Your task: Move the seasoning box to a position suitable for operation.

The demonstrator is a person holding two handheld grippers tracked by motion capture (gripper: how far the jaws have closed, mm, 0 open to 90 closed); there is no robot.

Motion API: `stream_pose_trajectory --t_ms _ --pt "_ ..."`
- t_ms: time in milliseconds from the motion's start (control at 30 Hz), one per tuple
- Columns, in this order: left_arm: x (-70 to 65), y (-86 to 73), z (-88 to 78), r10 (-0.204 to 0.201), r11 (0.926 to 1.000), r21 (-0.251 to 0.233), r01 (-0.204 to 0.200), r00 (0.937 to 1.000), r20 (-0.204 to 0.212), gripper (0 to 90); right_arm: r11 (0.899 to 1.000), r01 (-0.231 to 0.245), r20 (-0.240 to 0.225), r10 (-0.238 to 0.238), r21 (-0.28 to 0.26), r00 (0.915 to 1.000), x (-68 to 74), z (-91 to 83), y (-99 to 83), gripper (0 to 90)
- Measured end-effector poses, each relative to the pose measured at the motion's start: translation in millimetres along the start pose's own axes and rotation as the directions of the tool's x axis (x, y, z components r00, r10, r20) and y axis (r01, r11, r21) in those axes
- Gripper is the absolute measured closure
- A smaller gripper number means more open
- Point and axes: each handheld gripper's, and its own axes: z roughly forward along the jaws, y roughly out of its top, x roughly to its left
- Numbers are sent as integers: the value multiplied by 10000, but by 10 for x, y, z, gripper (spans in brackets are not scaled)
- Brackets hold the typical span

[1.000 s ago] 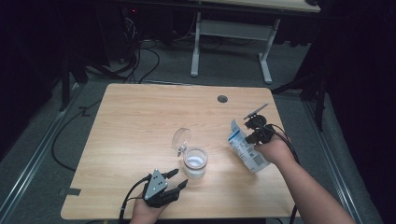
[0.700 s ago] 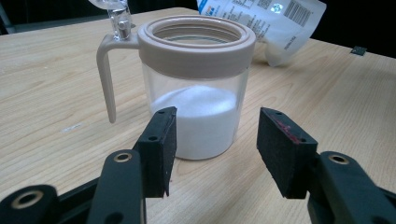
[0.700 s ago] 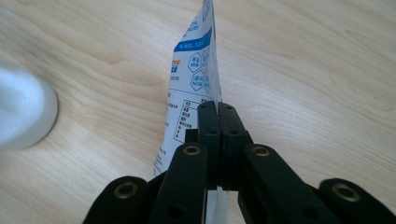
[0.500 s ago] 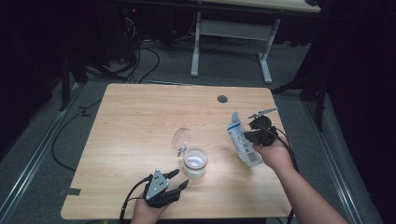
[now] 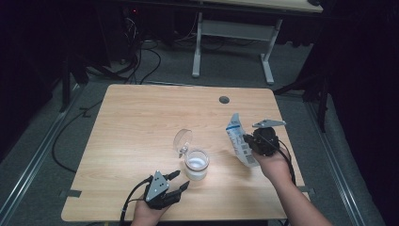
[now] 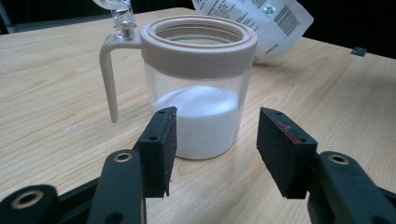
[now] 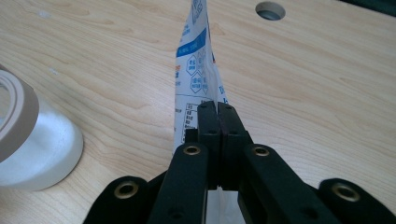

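A clear jar (image 5: 196, 164) with a beige rim and handle holds white powder; its clear lid (image 5: 182, 140) stands flipped open behind it. The jar (image 6: 198, 88) stands just past my left gripper (image 6: 215, 147), whose jaws are open with nothing between the pads. In the high view the left gripper (image 5: 178, 181) rests near the table's front edge, left of the jar. My right gripper (image 7: 217, 114) is shut on a white and blue pouch (image 7: 198, 79). The pouch (image 5: 239, 139) stands tilted right of the jar, with the right gripper (image 5: 251, 143) pinching its edge.
The wooden table (image 5: 141, 122) has a round cable hole (image 5: 224, 100) at its back right. Cables and a desk frame (image 5: 233, 42) lie on the dark floor behind. The table's left half is bare wood.
The right gripper has carried the pouch a little down and toward the table's right front. The left gripper and the jar have stayed put.
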Motion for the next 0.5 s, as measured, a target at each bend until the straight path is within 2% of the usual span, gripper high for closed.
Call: stream_pose_trajectory --t_ms 200,367,500 --pt "20 1 -6 -32 10000 11 32 10000 -70 481 9977 -195 -96 189 -656 9998 3 -60 -131 900" --pt "44 5 -18 -40 10000 34 41 9998 -186 486 9895 -457 -298 420 -1369 9987 -32 -117 -236 900" --pt "69 6 -32 -20 10000 35 21 9994 -342 486 9827 -363 -202 332 -1815 9992 -27 -148 -308 900"
